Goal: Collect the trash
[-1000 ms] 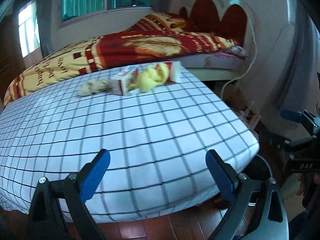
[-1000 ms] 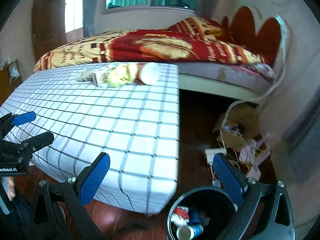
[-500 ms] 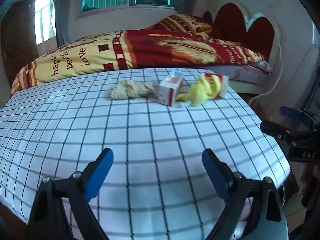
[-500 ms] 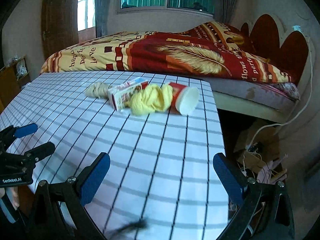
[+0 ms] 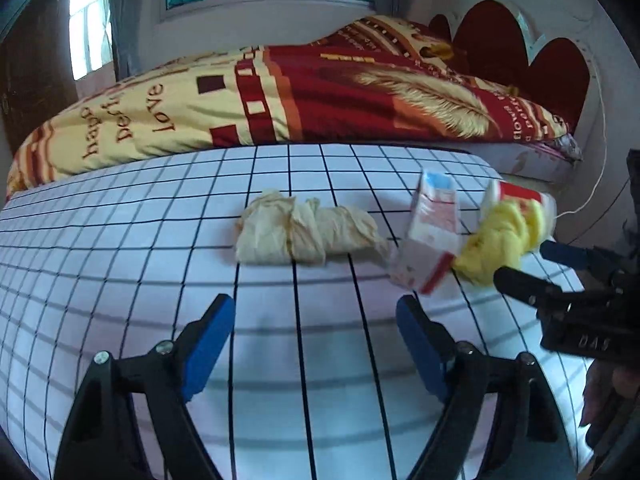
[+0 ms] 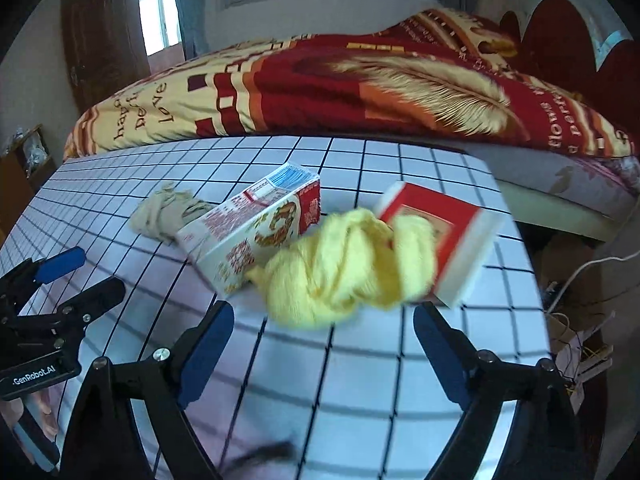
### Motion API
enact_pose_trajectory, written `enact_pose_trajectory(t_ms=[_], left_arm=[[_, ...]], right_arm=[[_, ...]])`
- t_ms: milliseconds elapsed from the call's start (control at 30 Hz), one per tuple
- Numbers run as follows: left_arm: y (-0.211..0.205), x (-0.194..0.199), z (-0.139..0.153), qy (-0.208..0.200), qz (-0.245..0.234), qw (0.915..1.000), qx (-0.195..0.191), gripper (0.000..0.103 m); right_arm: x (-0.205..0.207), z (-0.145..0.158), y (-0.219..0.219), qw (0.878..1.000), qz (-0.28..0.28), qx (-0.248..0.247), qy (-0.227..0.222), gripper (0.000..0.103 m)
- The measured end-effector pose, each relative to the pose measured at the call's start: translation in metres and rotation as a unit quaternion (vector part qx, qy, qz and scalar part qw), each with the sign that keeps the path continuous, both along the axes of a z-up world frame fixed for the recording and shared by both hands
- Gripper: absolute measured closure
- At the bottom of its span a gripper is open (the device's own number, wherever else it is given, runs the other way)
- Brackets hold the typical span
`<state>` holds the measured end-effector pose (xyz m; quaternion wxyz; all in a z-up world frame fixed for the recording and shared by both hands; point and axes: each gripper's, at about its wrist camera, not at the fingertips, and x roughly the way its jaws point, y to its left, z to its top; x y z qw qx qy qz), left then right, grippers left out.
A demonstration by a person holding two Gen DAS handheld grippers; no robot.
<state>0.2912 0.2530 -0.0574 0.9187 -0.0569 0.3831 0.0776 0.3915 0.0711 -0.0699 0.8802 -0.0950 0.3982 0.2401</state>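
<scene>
Both grippers angle down over the checked tabletop (image 5: 120,240), jaws wide, just been closing, nothing between: left gripper (image 5: 310,344) short of the crumpled beige paper (image 5: 304,232), right gripper (image 6: 324,350) by the yellow cloth wad (image 6: 340,268), carton (image 6: 248,232) alongside.

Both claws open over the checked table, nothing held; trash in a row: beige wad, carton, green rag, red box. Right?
Nearly. The rag is yellow, not green; the right wrist view shows it plainly, between the carton and the red box. The rest stands: left claw and right claw open, beige wad leftmost.
</scene>
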Motion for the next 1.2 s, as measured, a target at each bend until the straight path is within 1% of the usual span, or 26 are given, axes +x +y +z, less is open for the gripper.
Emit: enact_pose_trajectory(t_ms=[100,167,267,367,400,467,500,533,567,600,667,733,800,900,1067,1200], left_arm=[[0.005,0.018,-0.004,0.005,-0.002,1.0000,0.001,0.019],[0.007,0.028,-0.005,0.006,-0.005,1.0000,-0.002,0.019],[0.012,0.042,-0.008,0.011,-0.008,0.9999,-0.003,0.019],[0.019,0.054,-0.014,0.020,-0.007,0.9996,-0.016,0.019],[0.019,0.057,-0.015,0.022,-0.006,0.9996,-0.015,0.019],[0.019,0.059,-0.016,0.023,-0.009,0.9996,-0.013,0.020],[0.019,0.060,-0.017,0.026,-0.011,0.9995,-0.013,0.025],[0.019,0.062,-0.019,0.031,-0.014,0.9993,-0.015,0.036],[0.019,0.064,-0.020,0.036,-0.016,0.9991,-0.017,0.042],[0.019,0.065,-0.022,0.040,-0.014,0.9990,-0.016,0.052],[0.018,0.062,-0.021,0.037,-0.016,0.9992,-0.007,0.065],[0.019,0.055,-0.018,0.031,-0.018,0.9993,-0.014,0.089],[0.020,0.047,-0.014,0.023,-0.014,0.9994,-0.019,0.092],[0.021,0.028,-0.010,0.011,-0.010,0.9995,-0.028,0.093],[0.015,0.005,-0.004,-0.003,-0.009,0.9996,-0.027,0.095],[0.002,-0.013,0.002,-0.010,-0.015,0.9997,-0.016,0.095]], right_arm=[[0.015,-0.006,0.010,1.000,-0.002,-0.004,0.005,0.020],[0.019,-0.008,0.012,1.000,-0.001,-0.004,0.005,0.028],[0.024,-0.012,0.014,1.000,0.006,-0.003,0.005,0.034],[0.028,-0.015,0.016,1.000,0.011,-0.002,0.009,0.041],[0.029,-0.016,0.016,1.000,0.012,-0.001,0.010,0.042],[0.030,-0.017,0.016,1.000,0.015,0.001,0.013,0.048],[0.031,-0.017,0.017,1.000,0.016,0.000,0.013,0.049],[0.031,-0.017,0.017,1.000,0.019,0.001,0.014,0.051],[0.032,-0.017,0.017,1.000,0.020,0.003,0.015,0.054],[0.032,-0.016,0.017,1.000,0.021,0.005,0.016,0.056],[0.031,-0.015,0.016,1.000,0.024,0.010,0.017,0.061],[0.028,-0.014,0.015,0.999,0.027,0.012,0.017,0.062],[0.022,-0.013,0.014,0.999,0.032,0.011,0.015,0.063],[0.013,-0.012,0.009,0.999,0.031,0.011,0.012,0.063],[-0.003,-0.008,-0.005,0.999,0.026,0.019,0.006,0.063],[-0.016,-0.003,-0.018,1.000,0.022,0.020,-0.002,0.063]])
